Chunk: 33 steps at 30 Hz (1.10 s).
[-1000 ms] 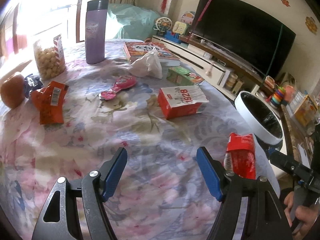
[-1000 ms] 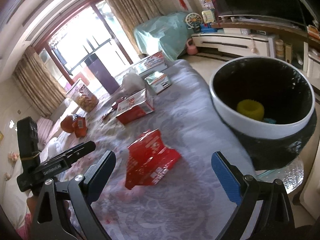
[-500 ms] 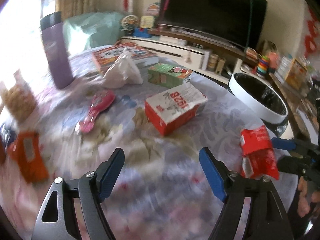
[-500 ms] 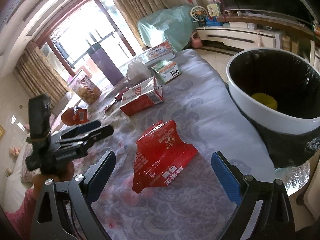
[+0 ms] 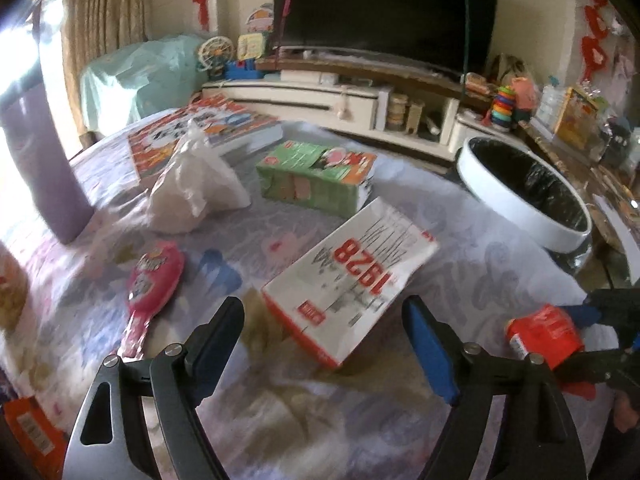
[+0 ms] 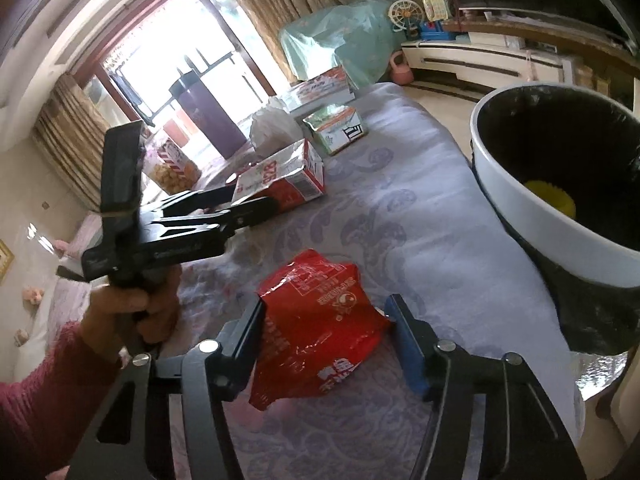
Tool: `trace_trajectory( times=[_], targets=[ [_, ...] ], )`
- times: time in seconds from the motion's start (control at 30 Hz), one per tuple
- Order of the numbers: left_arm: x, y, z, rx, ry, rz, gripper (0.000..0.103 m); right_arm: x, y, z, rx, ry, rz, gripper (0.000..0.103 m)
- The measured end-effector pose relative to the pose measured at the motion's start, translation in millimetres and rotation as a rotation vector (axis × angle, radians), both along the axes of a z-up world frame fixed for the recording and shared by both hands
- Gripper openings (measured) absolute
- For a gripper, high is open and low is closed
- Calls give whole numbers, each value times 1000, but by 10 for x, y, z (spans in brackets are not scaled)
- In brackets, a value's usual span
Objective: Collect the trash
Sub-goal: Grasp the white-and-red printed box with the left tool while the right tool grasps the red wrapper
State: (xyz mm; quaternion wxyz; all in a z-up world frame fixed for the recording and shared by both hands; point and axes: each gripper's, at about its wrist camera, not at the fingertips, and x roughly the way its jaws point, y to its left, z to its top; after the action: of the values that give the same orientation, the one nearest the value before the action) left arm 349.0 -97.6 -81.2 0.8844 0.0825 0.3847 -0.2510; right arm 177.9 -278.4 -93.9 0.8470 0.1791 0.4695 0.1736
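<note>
A crumpled red snack bag (image 6: 316, 320) lies on the flowered tablecloth between the pads of my right gripper (image 6: 326, 338); the jaws touch or nearly touch its two sides. The bag also shows in the left wrist view (image 5: 546, 334). My left gripper (image 5: 326, 342) is open, with the near corner of a red-and-white "1928" carton (image 5: 352, 276) between its fingertips. In the right wrist view the left gripper (image 6: 240, 210) reaches that carton (image 6: 280, 182). A white bin with a black liner (image 6: 560, 184) stands at the table's right edge, a yellow thing inside.
On the table are a green carton (image 5: 316, 178), a white plastic bag (image 5: 192, 188), a pink wrapper (image 5: 150, 286), a book (image 5: 200, 132), a purple flask (image 5: 38, 168) and an orange packet (image 5: 30, 436). A TV stand lies beyond.
My left gripper has swung right and forward up to the "1928" carton. My right gripper has moved onto the red bag and narrowed its jaws around it.
</note>
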Motion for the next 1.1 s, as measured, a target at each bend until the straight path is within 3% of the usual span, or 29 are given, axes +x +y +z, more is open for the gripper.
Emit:
trace_trajectory(
  times=[0.07,0.3,0.77,1.1],
  targets=[
    [-15,-11,8,-14,-11,-13,66,-15,-17,9,13,-9,0,51],
    [-221,-15,1,-3,-28,39,65,-87,-29,65,16,-28,-4,49],
    [-1006,169,191,-135,-10,244,65,-236,-130,304,4,-99,-43,49],
    [-1341,64,320,-161,-8,235,65,-312,-342,421,1,-136,-97,49]
  ],
)
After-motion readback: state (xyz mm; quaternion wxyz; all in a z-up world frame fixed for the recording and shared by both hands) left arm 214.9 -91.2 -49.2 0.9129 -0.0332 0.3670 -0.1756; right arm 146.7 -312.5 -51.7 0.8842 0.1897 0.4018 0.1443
